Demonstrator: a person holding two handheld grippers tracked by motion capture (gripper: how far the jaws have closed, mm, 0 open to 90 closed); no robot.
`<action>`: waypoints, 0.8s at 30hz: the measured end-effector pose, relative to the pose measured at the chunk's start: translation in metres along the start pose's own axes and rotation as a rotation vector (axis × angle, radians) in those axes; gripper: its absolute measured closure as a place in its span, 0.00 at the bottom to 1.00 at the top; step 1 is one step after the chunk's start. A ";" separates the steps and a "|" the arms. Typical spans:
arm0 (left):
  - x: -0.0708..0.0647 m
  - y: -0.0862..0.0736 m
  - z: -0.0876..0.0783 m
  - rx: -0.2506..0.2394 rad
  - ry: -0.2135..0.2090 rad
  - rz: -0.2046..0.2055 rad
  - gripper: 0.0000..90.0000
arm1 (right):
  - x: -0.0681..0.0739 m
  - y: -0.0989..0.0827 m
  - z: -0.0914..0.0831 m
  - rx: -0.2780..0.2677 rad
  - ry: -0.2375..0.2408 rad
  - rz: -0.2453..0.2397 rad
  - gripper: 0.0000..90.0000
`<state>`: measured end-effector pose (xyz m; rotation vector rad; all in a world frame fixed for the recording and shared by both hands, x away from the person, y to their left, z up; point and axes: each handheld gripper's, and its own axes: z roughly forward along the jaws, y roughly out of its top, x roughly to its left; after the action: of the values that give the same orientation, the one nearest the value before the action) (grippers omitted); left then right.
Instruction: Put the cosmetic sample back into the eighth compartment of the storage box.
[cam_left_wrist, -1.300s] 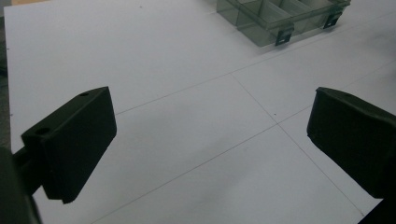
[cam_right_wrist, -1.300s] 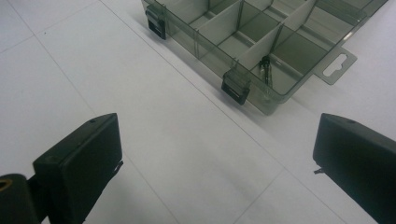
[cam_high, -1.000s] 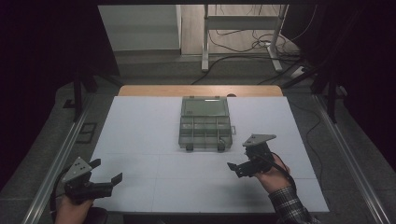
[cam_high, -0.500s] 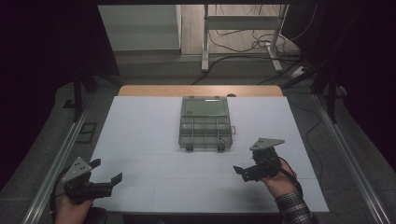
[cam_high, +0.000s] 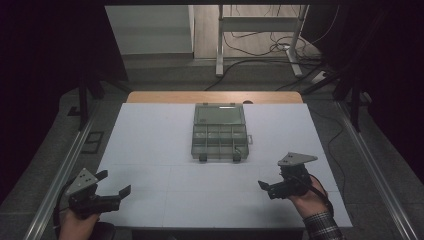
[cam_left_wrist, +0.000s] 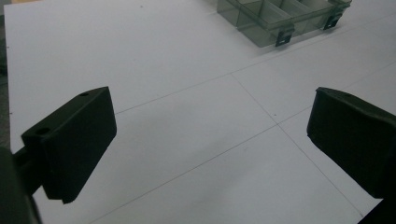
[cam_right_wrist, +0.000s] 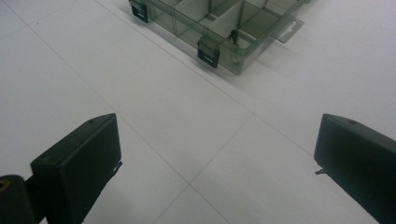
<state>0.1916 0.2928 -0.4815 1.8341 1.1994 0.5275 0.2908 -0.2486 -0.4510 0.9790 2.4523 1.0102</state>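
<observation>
A clear grey compartment box (cam_high: 220, 140) lies in the middle of the white table (cam_high: 150, 140), its lid (cam_high: 219, 114) folded open toward the far side. Two dark latches line its near edge. One compartment near a latch holds a small dark part (cam_right_wrist: 232, 35). My left gripper (cam_high: 114, 182) hovers at the near left corner, open, nothing between its jaws. My right gripper (cam_high: 267, 190) is at the near right, open and empty too. The box (cam_left_wrist: 280, 18) shows far up right in the left gripper view, and the box (cam_right_wrist: 219, 23) lies just ahead in the right gripper view.
Thin seam lines (cam_high: 210, 166) cross the table top. A wooden strip (cam_high: 215, 97) runs along the far edge. Metal rails (cam_high: 60, 170) flank both sides. A desk frame and cables (cam_high: 260, 45) stand on the floor beyond.
My right gripper has drawn back toward the near right, away from the box. The left gripper has barely moved.
</observation>
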 end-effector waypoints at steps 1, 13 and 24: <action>0.000 0.000 0.000 0.000 0.000 0.000 0.02 | 0.000 -0.001 -0.002 -0.002 -0.001 0.006 0.01; 0.000 0.000 0.000 -0.002 -0.001 -0.006 0.02 | -0.009 -0.019 -0.021 -0.034 -0.048 0.035 0.01; 0.000 0.000 0.000 -0.001 -0.001 -0.007 0.02 | -0.013 -0.036 -0.038 -0.050 -0.100 0.069 0.01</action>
<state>0.1917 0.2933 -0.4815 1.8282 1.2041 0.5230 0.2639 -0.2954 -0.4493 1.0773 2.3164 1.0142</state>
